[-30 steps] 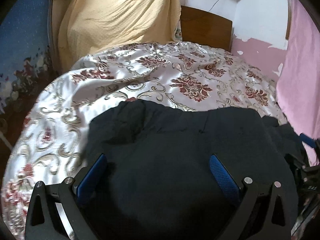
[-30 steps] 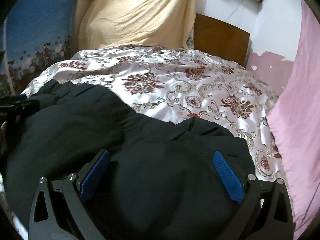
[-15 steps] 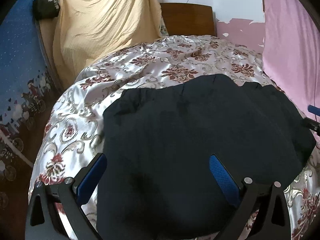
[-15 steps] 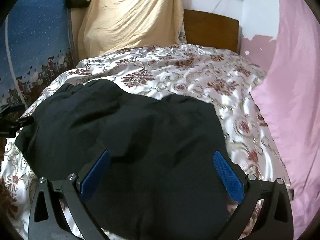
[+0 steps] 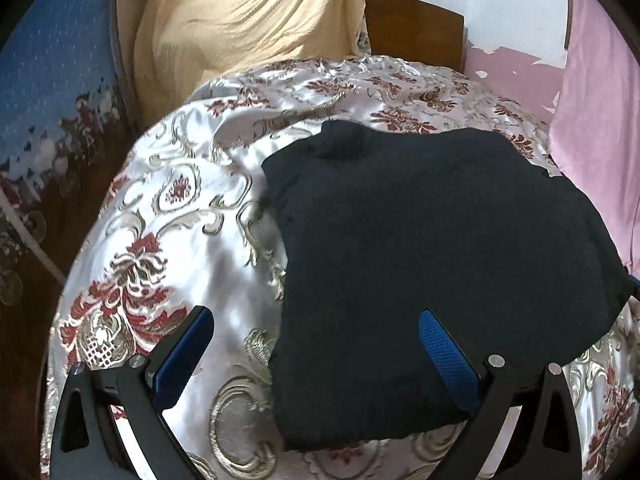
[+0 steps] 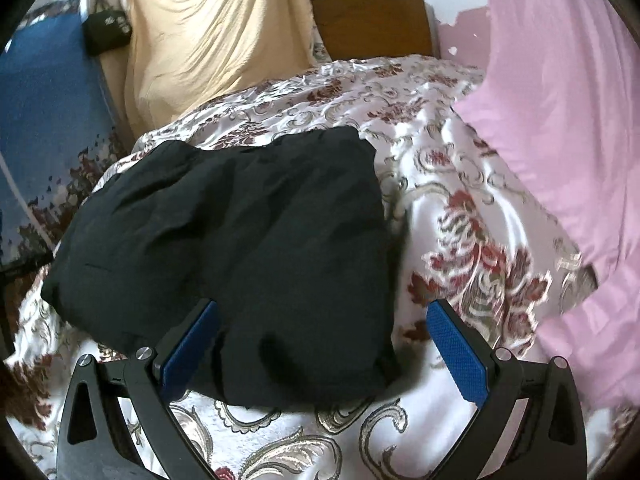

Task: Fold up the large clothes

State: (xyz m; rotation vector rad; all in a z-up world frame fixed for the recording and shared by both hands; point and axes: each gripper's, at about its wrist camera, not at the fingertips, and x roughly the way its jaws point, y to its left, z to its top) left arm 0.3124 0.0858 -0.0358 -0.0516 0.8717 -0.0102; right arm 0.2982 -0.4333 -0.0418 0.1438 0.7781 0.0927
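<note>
Left tongs (image 5: 316,344) and right tongs (image 6: 322,338), both spread wide with blue pads (image 5: 448,364) apart and nothing pinched between them, poised above the bed. The dark garment (image 5: 432,272), folded into a compact bundle, lies flat on the floral satin bedspread (image 5: 160,240); in the right wrist view it (image 6: 240,256) sits between the left pad and mid-gap, its near edge under the tongs. Whether either pad touches the cloth cannot be told.
</note>
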